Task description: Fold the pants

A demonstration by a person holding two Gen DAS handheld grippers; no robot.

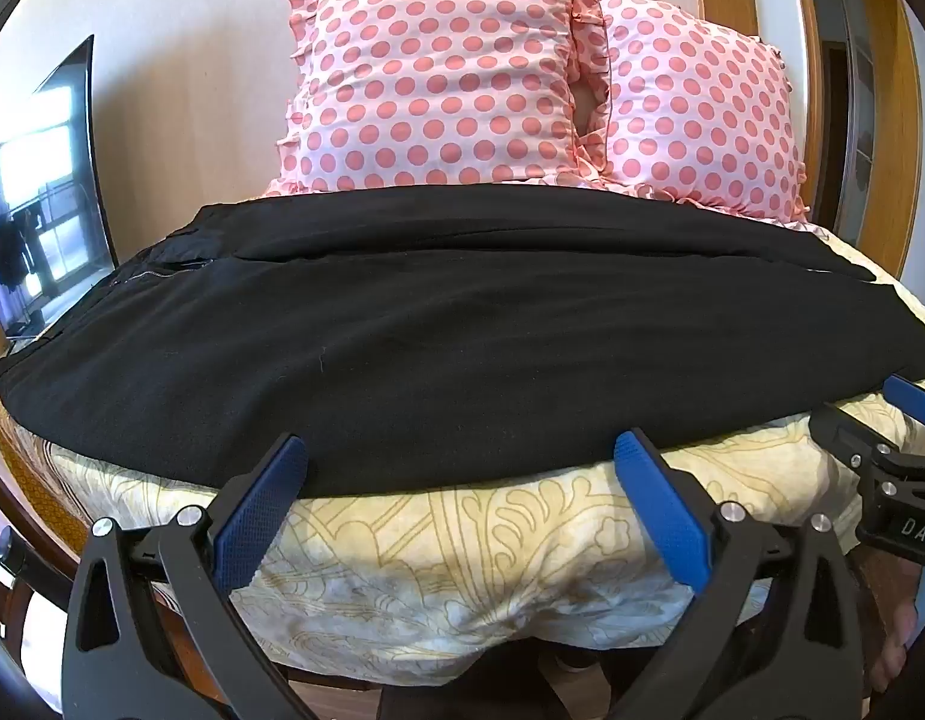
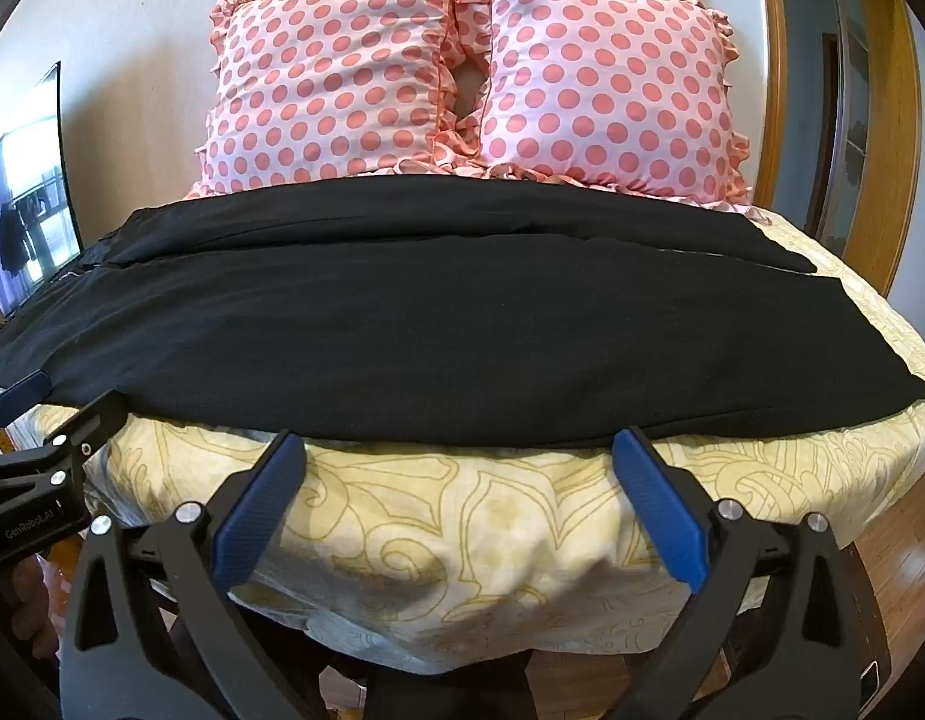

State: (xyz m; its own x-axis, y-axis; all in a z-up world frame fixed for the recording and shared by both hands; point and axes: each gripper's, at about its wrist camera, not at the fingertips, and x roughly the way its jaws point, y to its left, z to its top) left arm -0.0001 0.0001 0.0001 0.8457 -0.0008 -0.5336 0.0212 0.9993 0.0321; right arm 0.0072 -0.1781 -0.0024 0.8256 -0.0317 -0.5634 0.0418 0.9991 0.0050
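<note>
Black pants [image 1: 438,336] lie flat across the bed, laid sideways, waistband with zipper at the left, leg ends at the right; they also fill the right wrist view [image 2: 450,330]. My left gripper [image 1: 462,450] is open, its blue pads just at the pants' near edge, holding nothing. My right gripper [image 2: 459,447] is open too, at the near edge further right. The right gripper shows at the far right of the left wrist view [image 1: 894,420]; the left gripper shows at the far left of the right wrist view [image 2: 36,420].
The bed has a cream patterned cover [image 1: 462,564] hanging over its near edge. Two pink polka-dot pillows [image 1: 438,78] [image 2: 606,84] stand against the wall behind the pants. A dark TV screen [image 1: 36,192] stands at the left. A wooden door frame [image 2: 882,120] is at the right.
</note>
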